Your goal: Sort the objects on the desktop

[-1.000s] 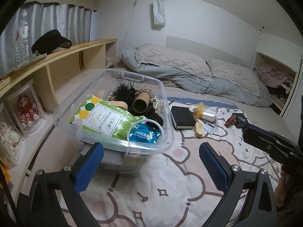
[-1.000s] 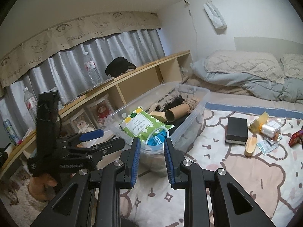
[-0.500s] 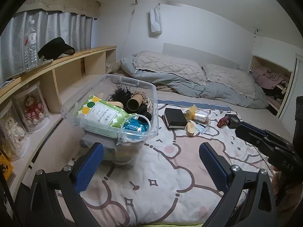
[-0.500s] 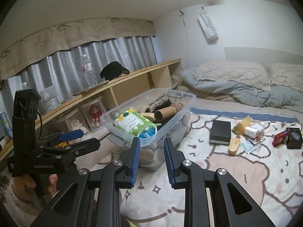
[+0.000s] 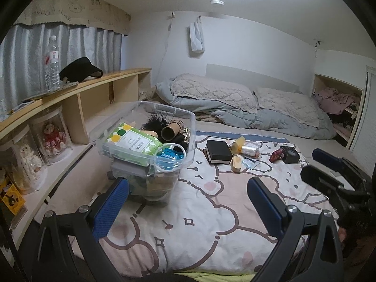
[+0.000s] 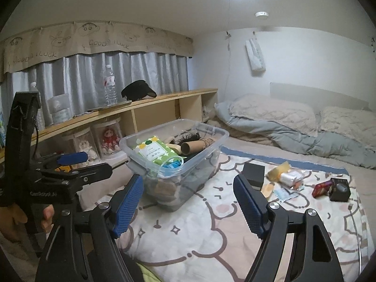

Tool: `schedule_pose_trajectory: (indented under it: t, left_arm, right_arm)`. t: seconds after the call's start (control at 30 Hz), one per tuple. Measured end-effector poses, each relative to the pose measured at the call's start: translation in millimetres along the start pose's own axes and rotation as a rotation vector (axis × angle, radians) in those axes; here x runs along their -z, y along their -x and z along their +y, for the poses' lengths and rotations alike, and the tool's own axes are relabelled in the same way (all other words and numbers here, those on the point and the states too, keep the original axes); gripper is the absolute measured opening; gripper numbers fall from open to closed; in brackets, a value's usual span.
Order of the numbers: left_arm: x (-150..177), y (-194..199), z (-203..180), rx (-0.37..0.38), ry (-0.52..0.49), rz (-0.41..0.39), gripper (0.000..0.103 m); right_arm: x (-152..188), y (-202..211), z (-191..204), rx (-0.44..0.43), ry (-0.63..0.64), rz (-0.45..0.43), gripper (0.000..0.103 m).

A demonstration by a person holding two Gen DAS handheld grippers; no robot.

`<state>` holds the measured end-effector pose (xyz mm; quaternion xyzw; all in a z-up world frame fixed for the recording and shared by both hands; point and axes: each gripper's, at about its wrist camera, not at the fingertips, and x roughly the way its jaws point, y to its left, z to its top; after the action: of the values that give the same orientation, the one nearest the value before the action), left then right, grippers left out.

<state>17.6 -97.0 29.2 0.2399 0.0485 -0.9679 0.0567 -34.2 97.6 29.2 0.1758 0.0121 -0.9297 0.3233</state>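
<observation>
Both tongs empty: left tongs (image 5: 188,199) wide, right tongs (image 6: 188,202) just opened wide. Clear bin (image 5: 190,119) half-full; black box (image 5: 218,151) next on bed, approach level, straddle short sides.

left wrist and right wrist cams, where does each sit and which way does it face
Left wrist: on the left gripper, facing the bin and bed; its blue fingers and the right gripper show.
Right wrist: on the right gripper, facing the same way; the left gripper and a hand show.
Shared: bin, black box.
</observation>
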Motion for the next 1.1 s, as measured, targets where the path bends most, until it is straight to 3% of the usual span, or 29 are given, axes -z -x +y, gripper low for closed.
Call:
schedule_pose_trajectory:
  t: [0.1, 0.23, 0.3, 1.1]
  left_arm:
    - [4, 9, -4, -0.007, -0.009, -0.019, 0.102]
    - [8, 18, -11, -0.023, -0.032, -0.039, 0.103]
    - [9, 21, -15, -0.025, -0.042, -0.046, 0.103]
    - [26, 41, -26, -0.068, -0.06, -0.053, 0.103]
  right_arm:
    - [1, 6, -3, 0.007, -0.006, -0.014, 0.096]
    - [3, 13, -7, 0.02, -0.014, -0.025, 0.097]
    - [4, 14, -8, 0.029, -0.014, -0.025, 0.103]
    - [17, 22, -8, 0.079, 0.031, 0.005, 0.103]
